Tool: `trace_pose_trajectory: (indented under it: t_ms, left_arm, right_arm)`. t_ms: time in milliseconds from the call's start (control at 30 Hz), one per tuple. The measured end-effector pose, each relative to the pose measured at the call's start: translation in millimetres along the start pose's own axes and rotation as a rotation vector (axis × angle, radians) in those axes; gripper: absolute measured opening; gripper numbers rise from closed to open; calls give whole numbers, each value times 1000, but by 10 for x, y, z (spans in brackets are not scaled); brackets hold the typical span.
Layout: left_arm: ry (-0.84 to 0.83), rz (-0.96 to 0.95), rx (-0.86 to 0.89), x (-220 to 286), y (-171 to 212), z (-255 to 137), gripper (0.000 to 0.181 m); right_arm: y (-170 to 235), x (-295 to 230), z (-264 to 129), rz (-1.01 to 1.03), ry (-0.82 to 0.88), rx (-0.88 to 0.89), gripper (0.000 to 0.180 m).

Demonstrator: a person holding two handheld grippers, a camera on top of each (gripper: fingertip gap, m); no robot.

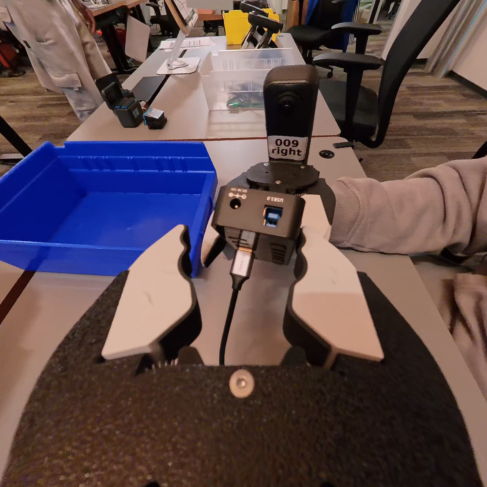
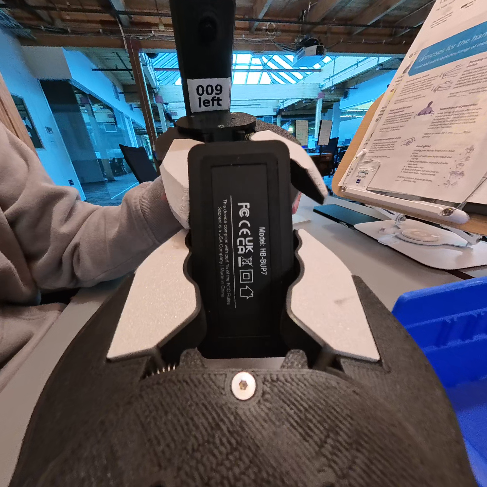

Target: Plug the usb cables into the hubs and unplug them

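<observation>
While right gripper (image 2: 242,253) clamps black hub (image 2: 239,237), left gripper (image 1: 243,250) gapes around plugged USB cable (image 1: 241,263); blue bin (image 1: 105,210) beside.

matt black plastic hub (image 2: 241,237), brushed-metal usb plug (image 1: 242,263), glossy blue plastic bin (image 1: 105,210).

1. Left claw (image 1: 242,253) spread wide; its fingers (image 1: 155,295) flank a silver-shelled USB plug (image 1: 242,259) seated in the black hub (image 1: 259,216).
2. Black cable (image 1: 228,316) trails back between the fingers.
3. Right claw (image 1: 266,237) grips the hub from the far side; blue bin (image 1: 105,253) on the bench (image 1: 382,303) to the left.
</observation>
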State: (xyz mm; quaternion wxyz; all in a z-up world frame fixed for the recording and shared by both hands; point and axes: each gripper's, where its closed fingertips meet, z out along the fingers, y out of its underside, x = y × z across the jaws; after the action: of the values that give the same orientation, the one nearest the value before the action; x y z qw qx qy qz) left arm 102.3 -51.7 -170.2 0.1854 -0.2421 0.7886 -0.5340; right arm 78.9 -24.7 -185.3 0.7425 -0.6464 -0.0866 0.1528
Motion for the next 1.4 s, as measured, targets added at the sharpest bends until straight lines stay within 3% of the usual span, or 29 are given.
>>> trace_pose_trajectory:
  t_ms: [133, 567, 733, 933, 1200, 1400]
  left_arm:
    - [42, 33, -9, 62, 32, -3, 60]
    - [74, 74, -86, 102, 125, -61, 58]
    - [-7, 87, -190, 96, 139, -91, 58]
    - [-75, 123, -260, 45, 191, -132, 58]
    - [-96, 140, -300, 53, 219, -126, 58]
    - [-90, 146, -280, 57, 202, -102, 58]
  right_arm:
    - [42, 20, 12, -5, 10, -14, 71]
    - [153, -21, 74, -74, 20, -77, 70]
    - [213, 27, 75, -165, 77, -138, 73]
    - [172, 46, 64, -133, 85, -110, 77]
    - [175, 47, 67, -162, 94, -111, 61]
    - [169, 52, 50, -180, 103, -146, 62]
